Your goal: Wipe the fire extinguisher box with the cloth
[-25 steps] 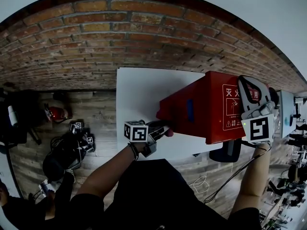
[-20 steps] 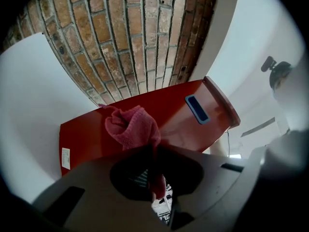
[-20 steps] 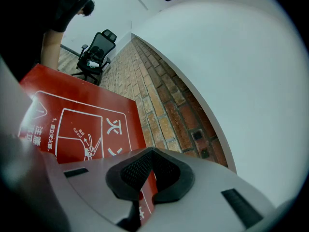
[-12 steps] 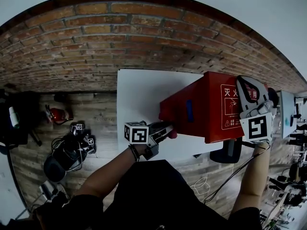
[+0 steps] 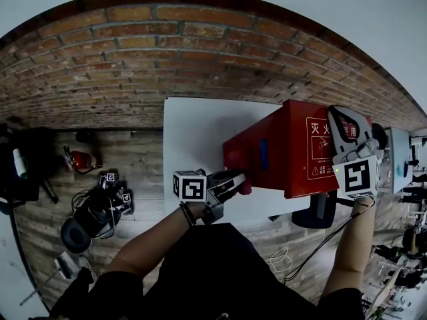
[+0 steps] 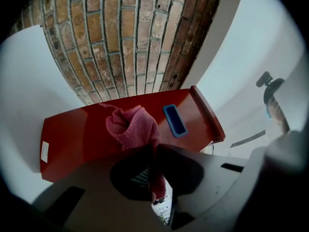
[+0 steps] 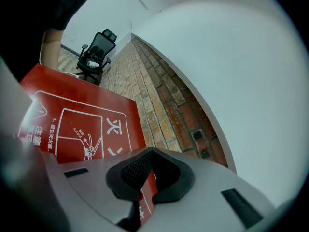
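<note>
The red fire extinguisher box [image 5: 287, 152] lies on a white tabletop [image 5: 193, 132]. Its side panel, with a blue recessed handle [image 6: 175, 120], fills the left gripper view. My left gripper [image 5: 239, 182] is shut on a bunched pink cloth [image 6: 133, 127], which presses against that red side [image 6: 77, 139] near its lower left corner. My right gripper [image 5: 347, 122] sits on the box's printed face at the right. Its jaws are closed, with the thin red edge [image 7: 145, 178] of the panel pinched between the pads. White instruction print [image 7: 82, 129] shows just ahead of them.
A brick wall [image 5: 167, 59] runs behind the table. On the floor at the left lie a small red extinguisher [image 5: 79, 157] and dark gear with cables [image 5: 93, 212]. A black office chair [image 5: 317, 209] stands below the box's right end.
My left gripper has slid the cloth up along the box's side, a little to the right in the head view. The right gripper has stayed where it was.
</note>
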`<state>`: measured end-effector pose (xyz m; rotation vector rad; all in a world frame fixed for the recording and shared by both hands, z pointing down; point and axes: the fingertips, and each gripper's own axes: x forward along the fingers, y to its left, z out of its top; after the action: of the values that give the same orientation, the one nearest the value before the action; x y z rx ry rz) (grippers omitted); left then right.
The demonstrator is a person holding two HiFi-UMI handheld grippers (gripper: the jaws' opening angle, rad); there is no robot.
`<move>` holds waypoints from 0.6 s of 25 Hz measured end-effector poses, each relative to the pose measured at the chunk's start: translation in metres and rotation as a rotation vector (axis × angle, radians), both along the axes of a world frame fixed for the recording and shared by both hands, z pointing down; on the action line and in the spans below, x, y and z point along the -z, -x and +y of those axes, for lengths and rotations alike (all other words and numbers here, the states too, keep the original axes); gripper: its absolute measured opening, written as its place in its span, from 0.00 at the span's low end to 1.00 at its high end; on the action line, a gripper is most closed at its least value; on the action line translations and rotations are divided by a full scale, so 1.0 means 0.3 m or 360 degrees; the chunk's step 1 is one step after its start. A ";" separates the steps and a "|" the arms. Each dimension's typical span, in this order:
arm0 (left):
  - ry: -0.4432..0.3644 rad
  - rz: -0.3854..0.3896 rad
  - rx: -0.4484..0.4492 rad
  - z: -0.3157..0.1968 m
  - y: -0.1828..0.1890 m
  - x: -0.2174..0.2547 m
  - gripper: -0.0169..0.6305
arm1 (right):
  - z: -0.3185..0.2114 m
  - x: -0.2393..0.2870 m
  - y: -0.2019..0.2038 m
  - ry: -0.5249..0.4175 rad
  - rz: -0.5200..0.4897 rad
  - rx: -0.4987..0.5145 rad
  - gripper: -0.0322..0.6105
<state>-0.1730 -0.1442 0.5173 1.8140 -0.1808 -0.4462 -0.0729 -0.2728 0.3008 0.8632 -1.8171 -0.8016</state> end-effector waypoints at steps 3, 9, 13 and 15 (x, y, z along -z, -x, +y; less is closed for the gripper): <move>-0.0003 0.0036 0.0011 -0.003 0.004 0.041 0.12 | 0.000 0.000 0.001 -0.0002 0.0005 0.0002 0.08; -0.0035 0.0145 0.0013 0.003 0.008 0.147 0.12 | 0.000 0.002 0.002 0.0001 0.0016 0.0005 0.08; -0.0044 0.0205 0.0008 0.009 0.009 0.199 0.12 | 0.001 0.002 0.002 -0.0004 -0.0013 -0.0004 0.08; -0.0047 0.0232 0.0004 0.011 0.010 0.220 0.12 | 0.001 0.002 0.002 -0.0005 -0.0013 -0.0005 0.08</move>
<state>-0.1761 -0.1410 0.4513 1.8024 -0.0759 -0.5833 -0.0736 -0.2725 0.3001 0.8721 -1.8217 -0.8003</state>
